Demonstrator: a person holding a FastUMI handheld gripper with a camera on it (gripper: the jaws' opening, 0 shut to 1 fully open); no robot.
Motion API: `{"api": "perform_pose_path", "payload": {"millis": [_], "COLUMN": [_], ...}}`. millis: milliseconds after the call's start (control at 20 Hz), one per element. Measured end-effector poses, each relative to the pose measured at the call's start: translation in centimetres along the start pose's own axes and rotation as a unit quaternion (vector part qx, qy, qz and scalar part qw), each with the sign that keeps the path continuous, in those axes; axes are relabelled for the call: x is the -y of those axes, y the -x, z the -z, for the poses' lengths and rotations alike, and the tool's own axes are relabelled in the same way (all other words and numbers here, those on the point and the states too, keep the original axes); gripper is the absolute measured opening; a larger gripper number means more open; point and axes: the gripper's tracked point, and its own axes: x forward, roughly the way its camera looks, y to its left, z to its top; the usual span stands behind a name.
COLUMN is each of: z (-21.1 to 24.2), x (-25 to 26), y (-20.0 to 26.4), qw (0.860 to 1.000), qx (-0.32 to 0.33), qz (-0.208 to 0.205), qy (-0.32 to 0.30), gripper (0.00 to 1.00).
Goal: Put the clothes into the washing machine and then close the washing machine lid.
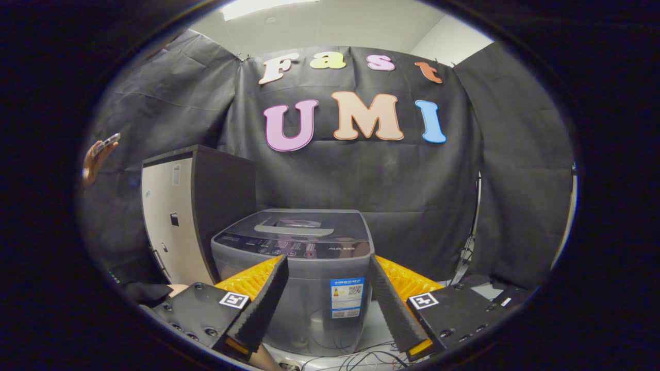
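Observation:
A grey top-loading washing machine (309,268) stands ahead of my gripper (328,263), its front panel framed between the two fingers. Its lid (301,225) lies flat and shut on top, with a handle recess near the middle. My gripper is open, and nothing sits between its fingers (265,301). No clothes are in sight.
A tall cabinet (191,216) with a pale front and dark side stands just left of the machine. A person's hand (98,157) holding a phone shows at far left. Cables (361,358) lie on the floor in front of the machine.

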Motion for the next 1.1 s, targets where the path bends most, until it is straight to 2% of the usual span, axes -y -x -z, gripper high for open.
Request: {"api": "perform_pose_path", "payload": {"millis": [1100], "z": [0.29], "x": [-0.66], "y": [0.0], "qw": [1.0], "qx": [0.0], "qz": [-0.005], "qy": [-0.002], "gripper": [0.97]}}
